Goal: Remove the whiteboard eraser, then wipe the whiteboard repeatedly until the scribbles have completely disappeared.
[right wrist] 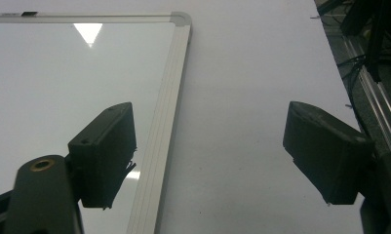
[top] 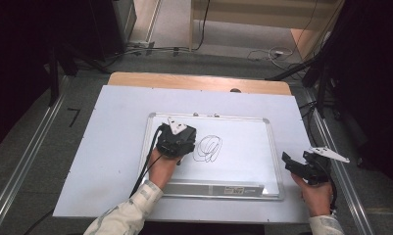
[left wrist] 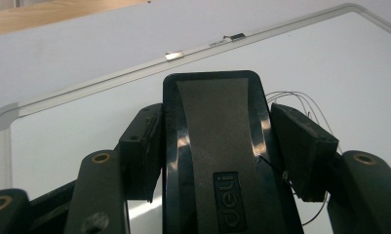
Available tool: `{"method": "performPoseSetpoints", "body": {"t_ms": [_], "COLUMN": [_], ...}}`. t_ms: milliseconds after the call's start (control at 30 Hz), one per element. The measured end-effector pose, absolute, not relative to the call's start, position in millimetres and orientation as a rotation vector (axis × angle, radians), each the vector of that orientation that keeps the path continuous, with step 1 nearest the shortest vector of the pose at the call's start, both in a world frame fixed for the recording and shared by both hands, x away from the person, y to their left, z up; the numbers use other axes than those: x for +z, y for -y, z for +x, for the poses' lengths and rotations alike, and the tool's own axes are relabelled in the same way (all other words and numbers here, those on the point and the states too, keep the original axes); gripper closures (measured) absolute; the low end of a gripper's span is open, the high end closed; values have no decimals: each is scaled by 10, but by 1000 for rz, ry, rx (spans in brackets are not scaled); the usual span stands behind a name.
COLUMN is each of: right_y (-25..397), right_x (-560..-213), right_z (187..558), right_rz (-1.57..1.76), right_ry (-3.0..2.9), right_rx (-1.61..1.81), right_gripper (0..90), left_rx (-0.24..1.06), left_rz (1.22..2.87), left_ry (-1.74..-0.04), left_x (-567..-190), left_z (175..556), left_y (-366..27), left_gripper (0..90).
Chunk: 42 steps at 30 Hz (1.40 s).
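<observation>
Black eraser (left wrist: 212,151) clenched in left gripper (top: 176,141) on whiteboard (top: 243,147) — beside scribble (top: 208,148) | right gripper (top: 302,169) released — off-board

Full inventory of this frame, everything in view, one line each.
Whiteboard: 1, white with silver frame, middle of the table.
Scribble: 1, black looping lines, on the whiteboard beside the left hand-held gripper.
Eraser: 1, black with grey felt, clamped between the left jaws, over the whiteboard.
Table cover: 1, pale blue-white sheet, under the whiteboard.
Table: 1, light wood, far edge showing beyond the sheet.
Floor cables: several, dark and white, beyond the table.
Left hand-held gripper: 1, black, over the whiteboard's left half.
Right hand-held gripper: 1, black, jaws wide apart, by the whiteboard's right edge.
</observation>
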State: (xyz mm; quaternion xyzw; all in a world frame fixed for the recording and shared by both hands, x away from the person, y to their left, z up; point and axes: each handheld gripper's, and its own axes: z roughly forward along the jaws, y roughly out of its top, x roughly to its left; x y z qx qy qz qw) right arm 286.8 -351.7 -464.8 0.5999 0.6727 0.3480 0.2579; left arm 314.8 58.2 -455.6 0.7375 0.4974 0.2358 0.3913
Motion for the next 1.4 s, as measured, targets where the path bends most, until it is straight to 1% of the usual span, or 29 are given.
{"method": "performPoseSetpoints", "body": {"t_ms": [200,667,1000,1400], "right_y": [3517,3516,3509,3495], "right_x": [-4649,-4648,-4649,-4652], "right_z": [2866,2866,2869,2884], "right_rz": [1625,1620,1615,1609], "right_ry": [-1826,-1830,-1832,-1839], "right_rx": [945,949,947,948], "right_gripper": [184,184,185,185], "left_rx": [579,551,520,520], "left_rz": [1881,1895,1884,1881], "left_ry": [-1248,-1245,-1277,-1306], "left_x": [-4569,-4621,-4707,-4811], "left_z": [3168,3190,3285,3396], "left_y": [-470,-375,-299,-263], "left_gripper": [399,398,398,397]}}
